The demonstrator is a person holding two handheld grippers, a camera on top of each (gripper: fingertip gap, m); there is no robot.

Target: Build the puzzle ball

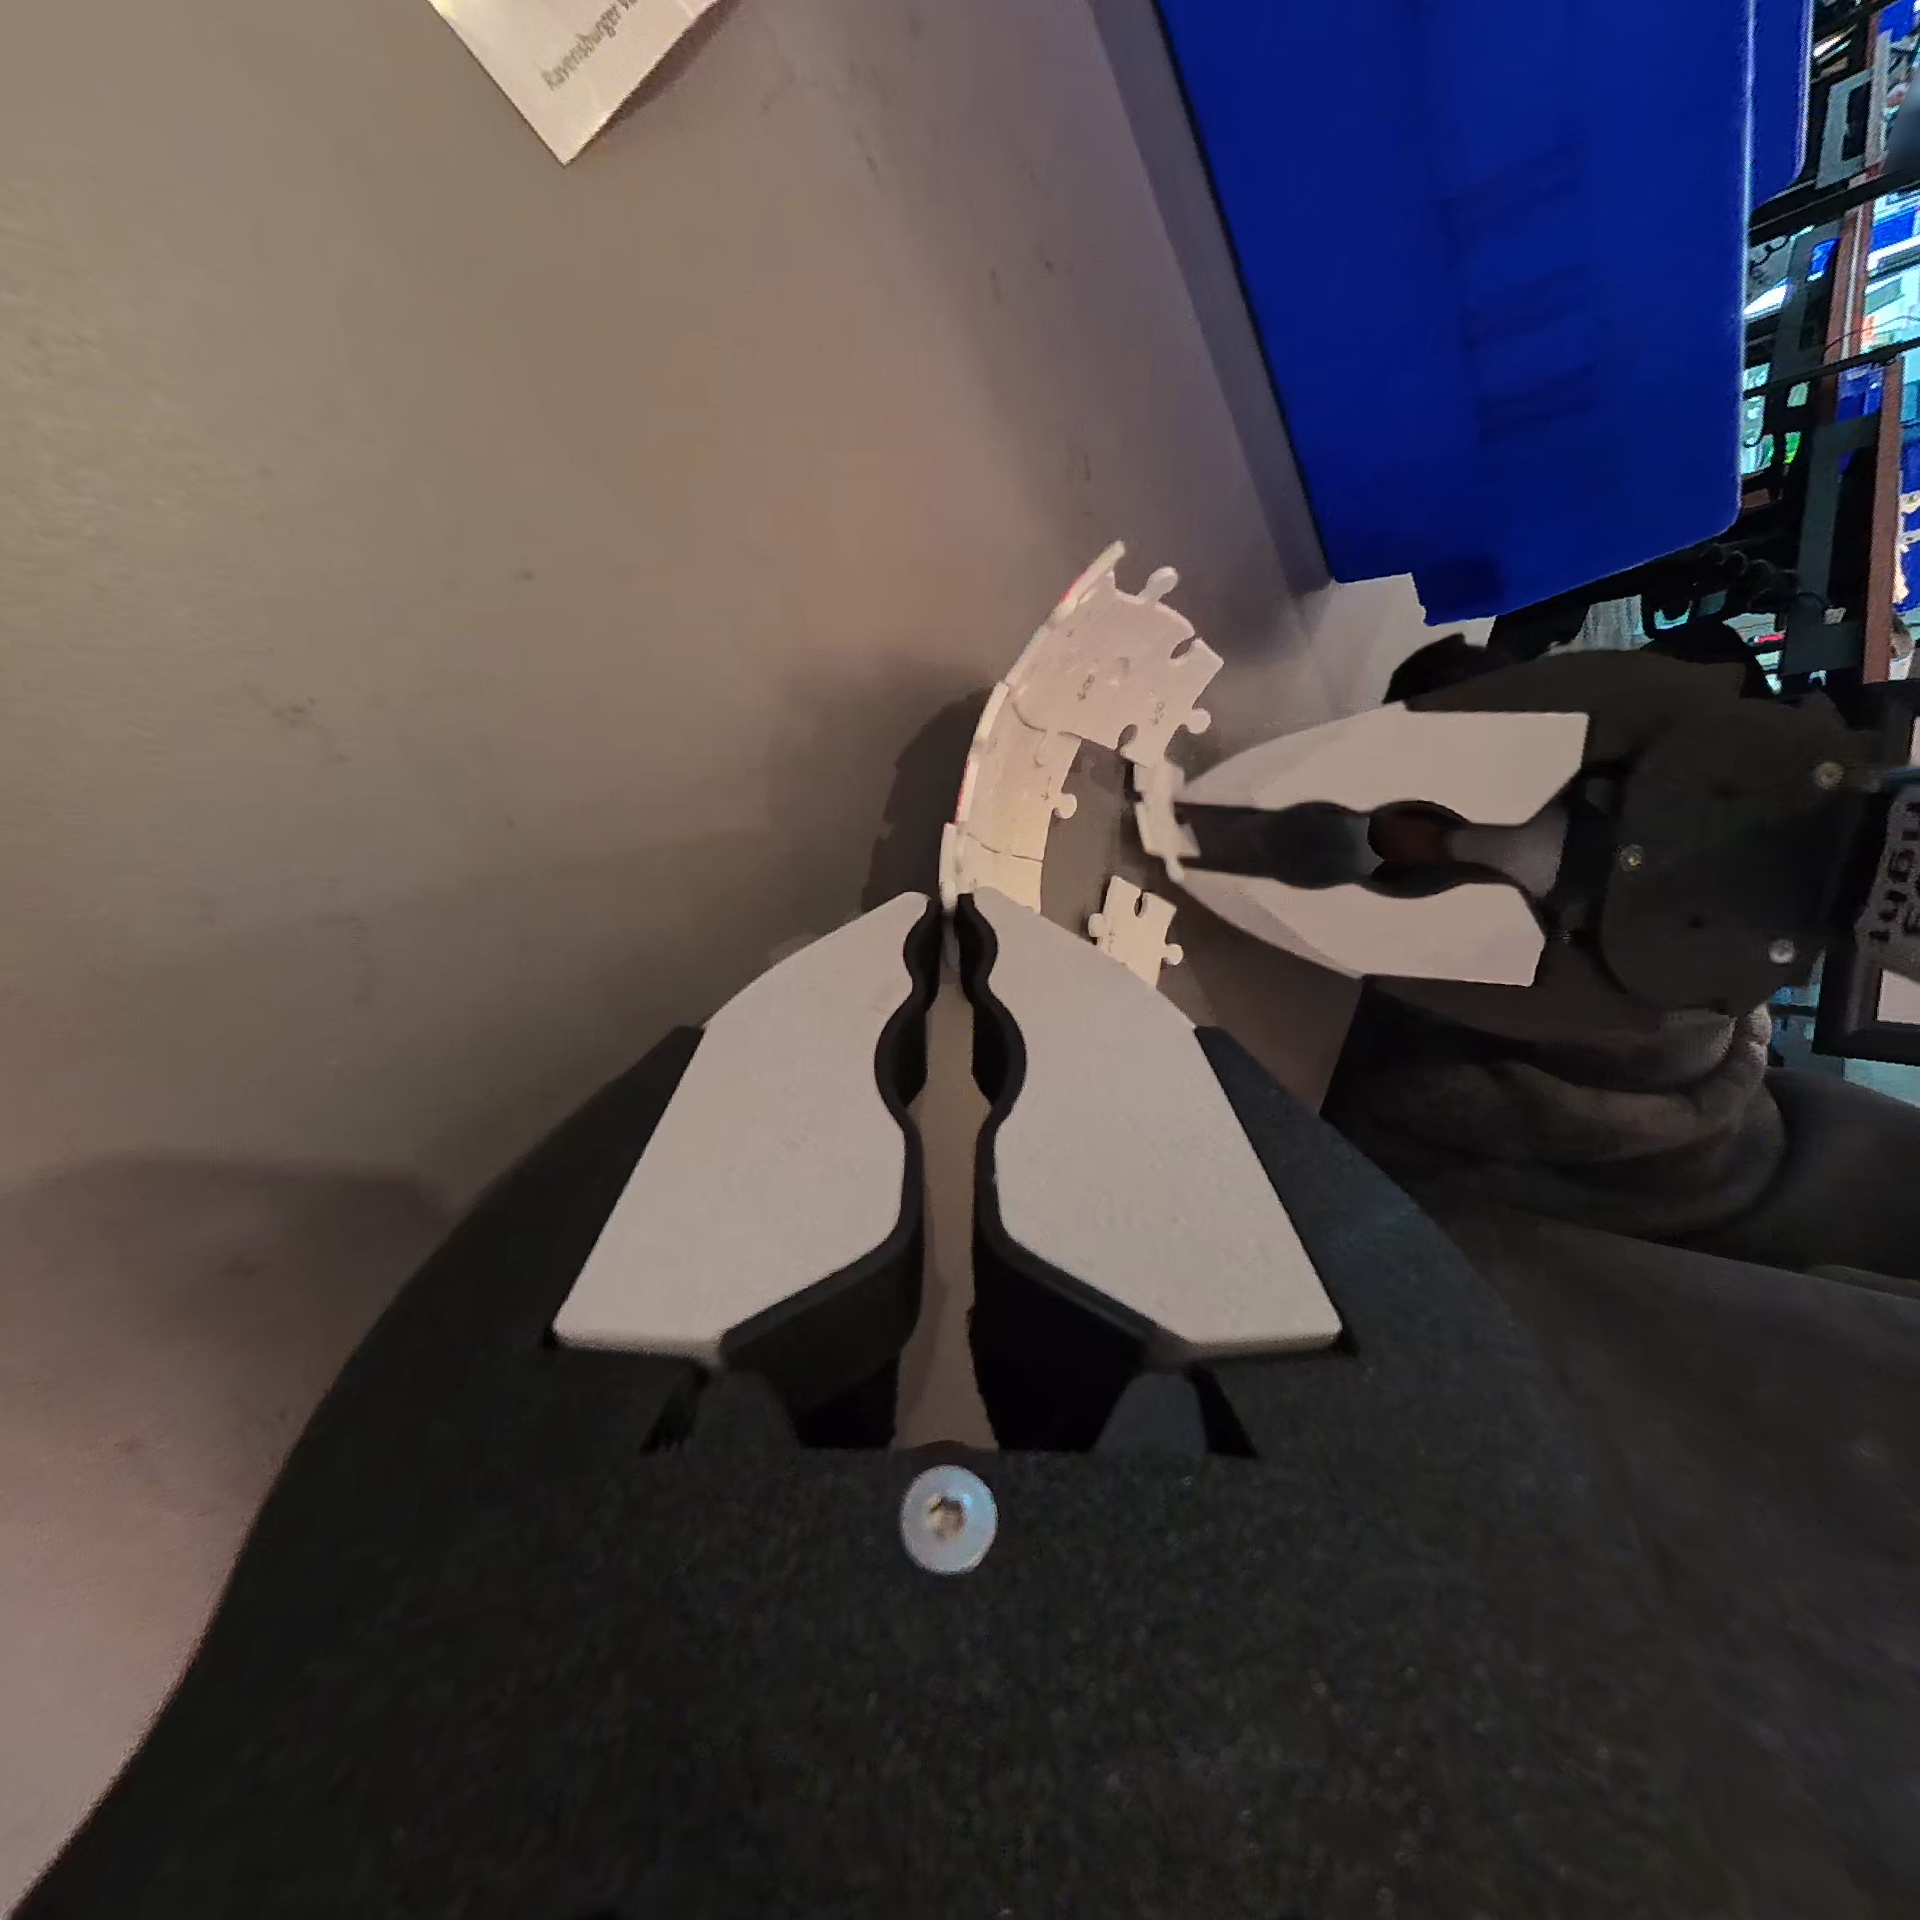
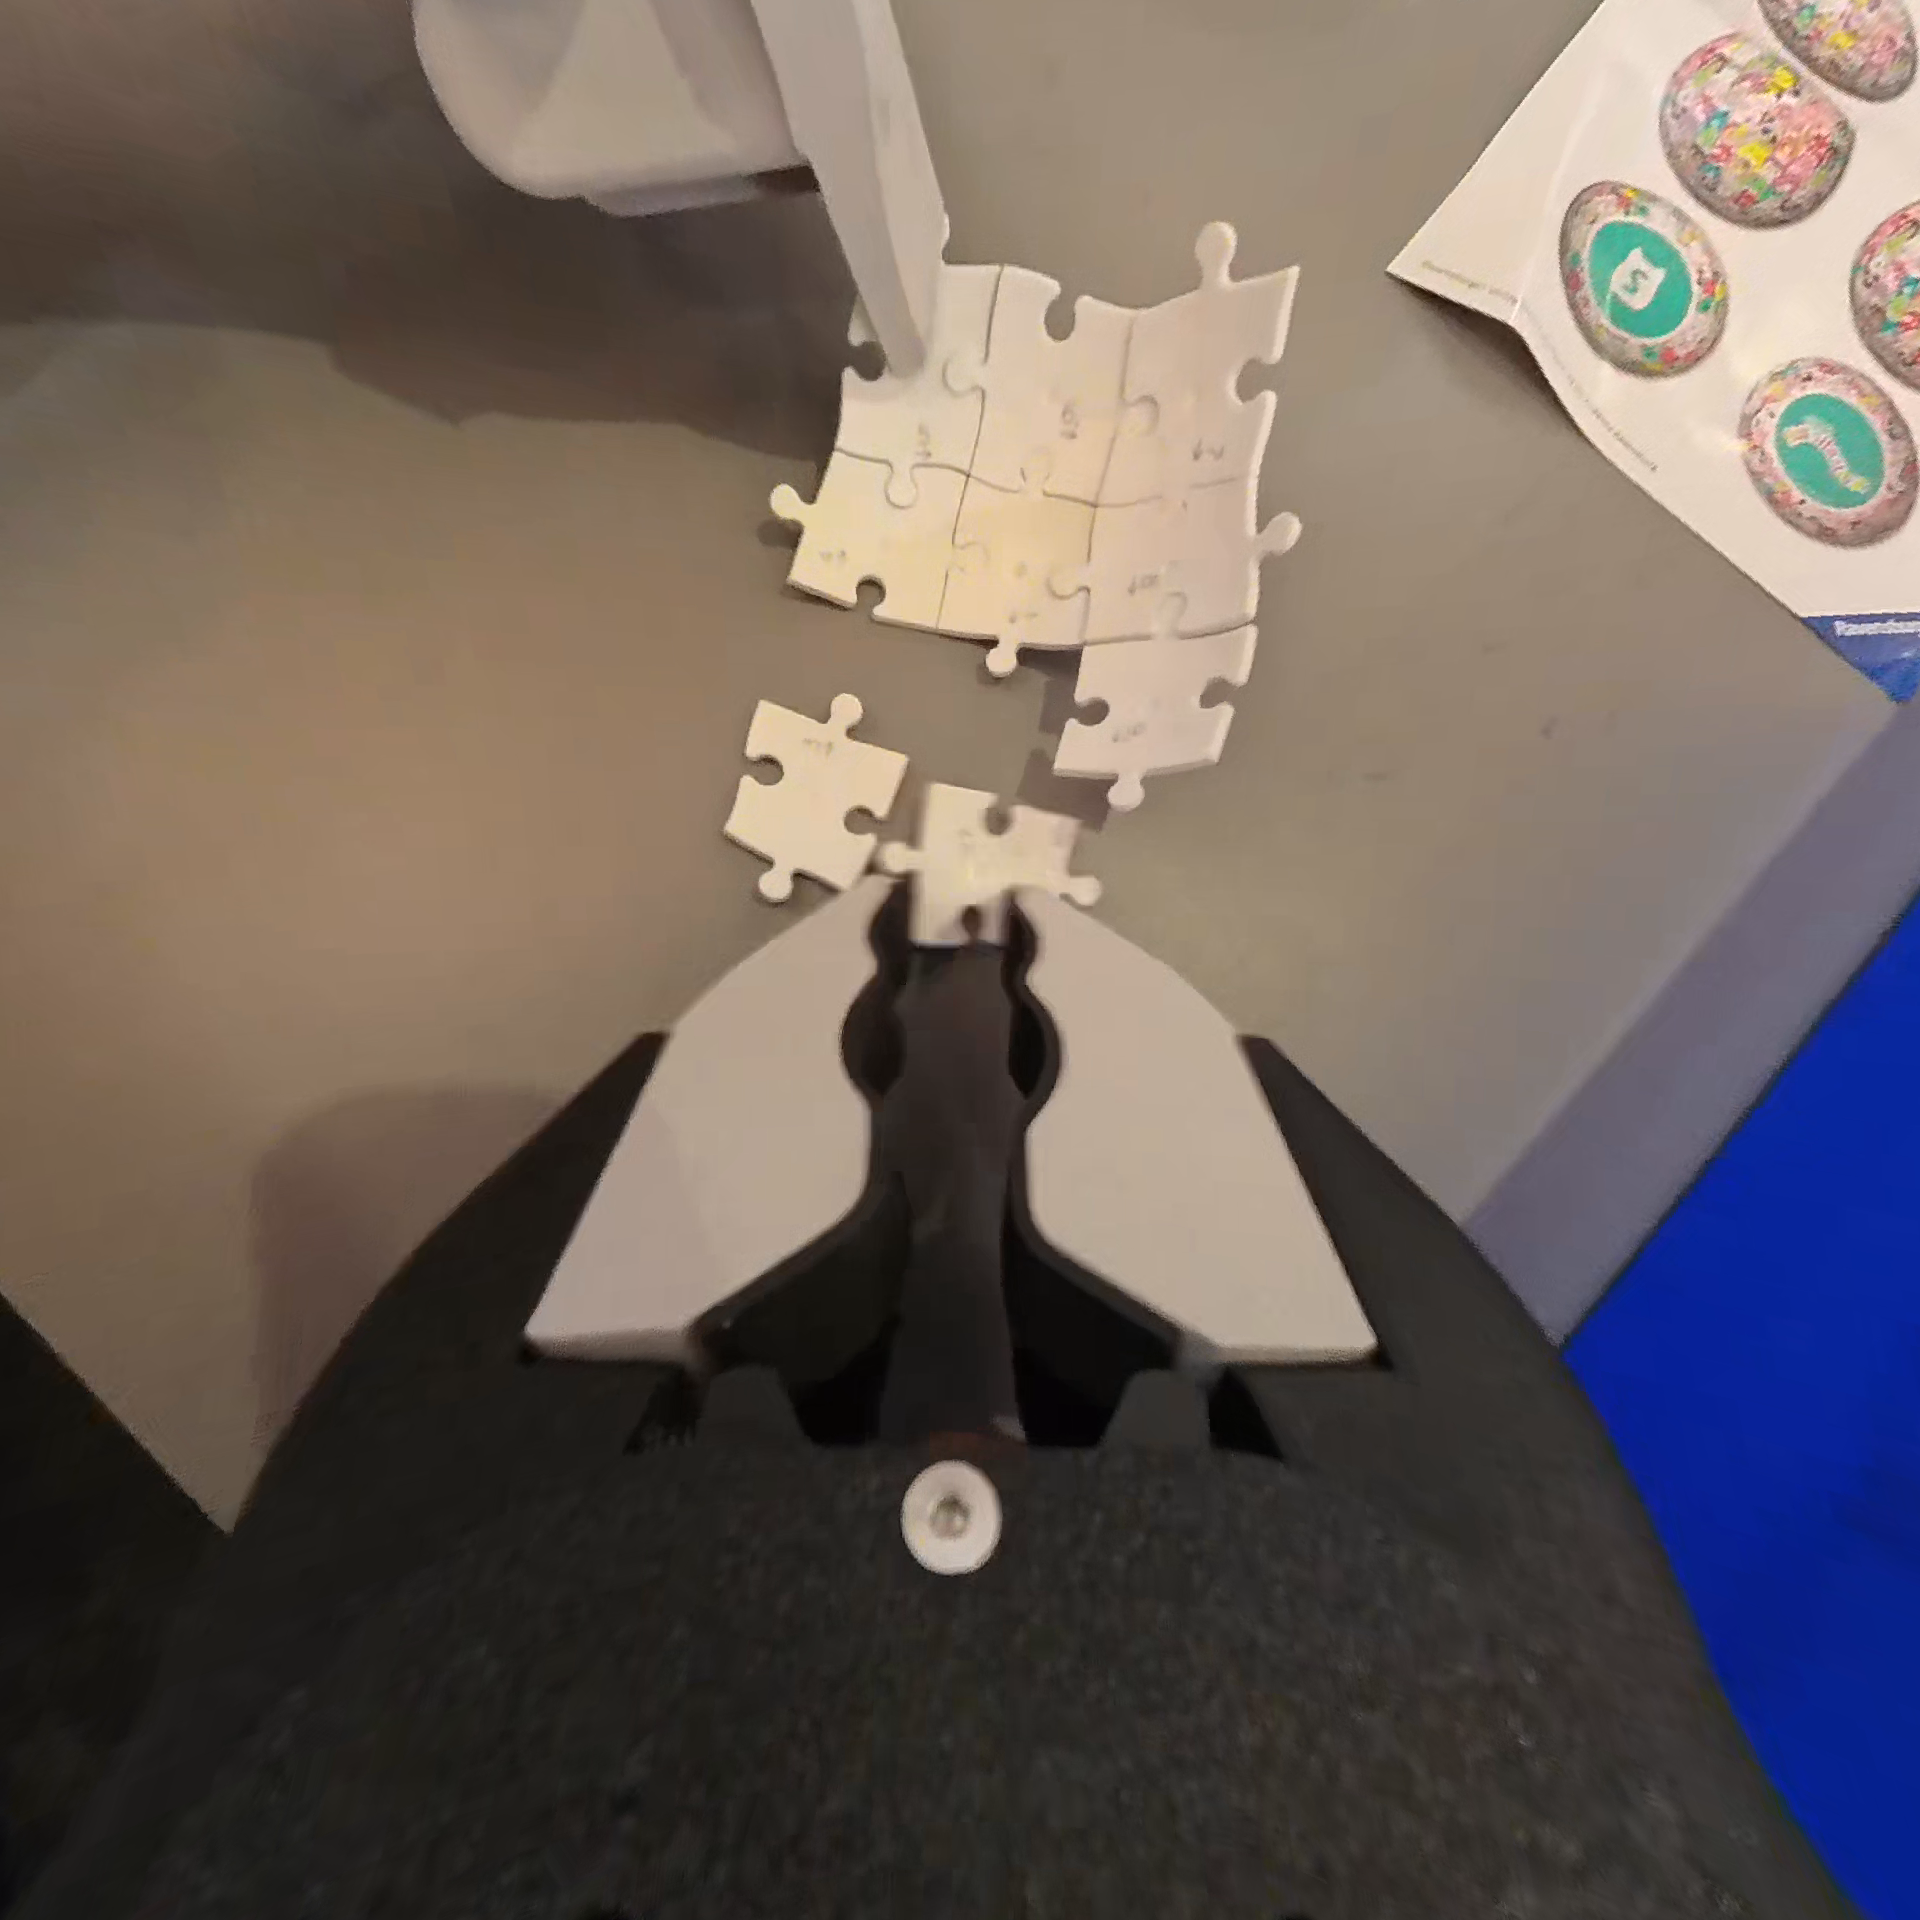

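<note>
My right tool [image 2: 961,920] is pinching a single loose puzzle piece [image 2: 982,852] by its near edge, white back facing up, tips closed on it just above the grey counter [image 2: 364,727]. My left tool [image 1: 951,914] is pressed together on the edge of the curved panel [image 1: 1081,727], the joined patch of white pieces that will become part of the ball, and holds it tilted up off the counter.

Just beyond the piece I hold, and left of it, a second loose piece [image 2: 816,810] lies flat on the counter. To its right a piece [image 2: 1153,707] hangs off the panel's near right corner, leaving an open notch beside it along the near edge. Past that is the panel itself, two rows of three pieces, with my left tool's finger [image 2: 883,208] reaching down onto its far left corner. Farther off at the right lies the printed instruction sheet [image 2: 1714,312] with pictures of coloured balls, and a blue bin [image 1: 1507,312] stands at the counter's edge.

I judge I am early in the build, adding pieces to the third row. The next move calls for turning the held piece so its tabs and sockets face that notch, bringing it in level with the panel's curve, and pressing it home while my left tool braces the panel. Which way the piece must turn I cannot tell from here.
</note>
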